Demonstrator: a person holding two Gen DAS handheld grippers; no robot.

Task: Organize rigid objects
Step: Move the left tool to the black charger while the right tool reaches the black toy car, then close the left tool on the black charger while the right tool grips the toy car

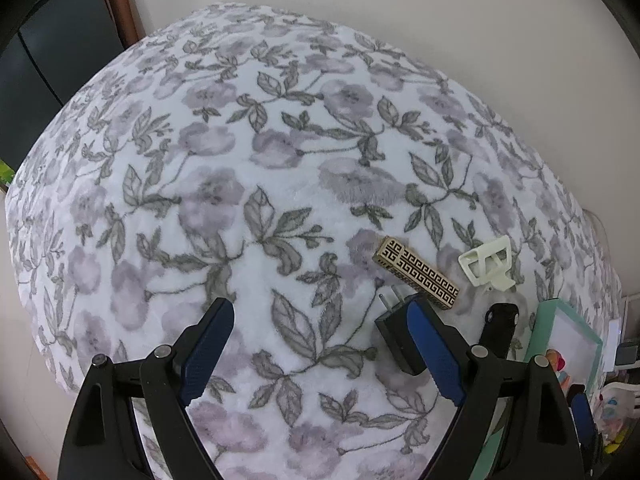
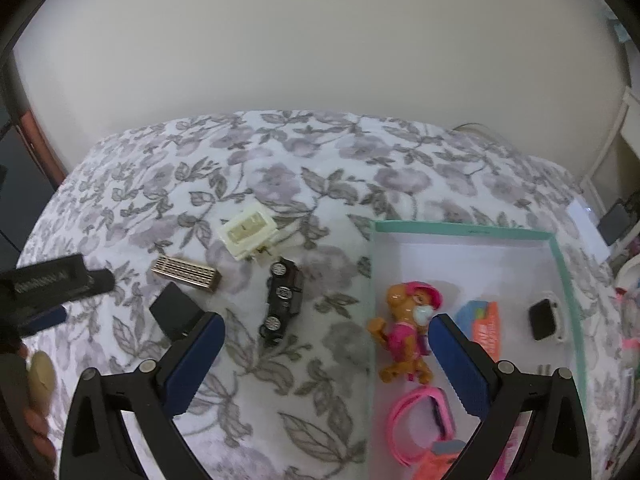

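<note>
Both grippers are hanging over a soft flowery blanket (image 2: 280,184) with their blue fingers spread wide apart and nothing between them. The left gripper (image 1: 320,340) is floating above a bare patch of blanket, and the black plug (image 1: 394,330) is lying just beside its right finger, partly hidden behind it. A little past the plug, the gold patterned box (image 1: 416,274) is lying flat, and the cream clip (image 1: 488,264) is sitting near it, a bit farther to the right. The right gripper (image 2: 326,330) is hanging over the edge of a teal tray (image 2: 460,229). The little black toy car (image 2: 282,304) is lying on the blanket between the spread fingers, just to the left of the tray and not in it. Inside the tray, a toy puppy in pink (image 2: 404,332) is lying near the left wall, a pink watch (image 2: 424,420) is below it, an orange and blue card (image 2: 484,324) is peeking out beside the right finger, and a small dark watch (image 2: 544,318) is resting near the right wall.
</note>
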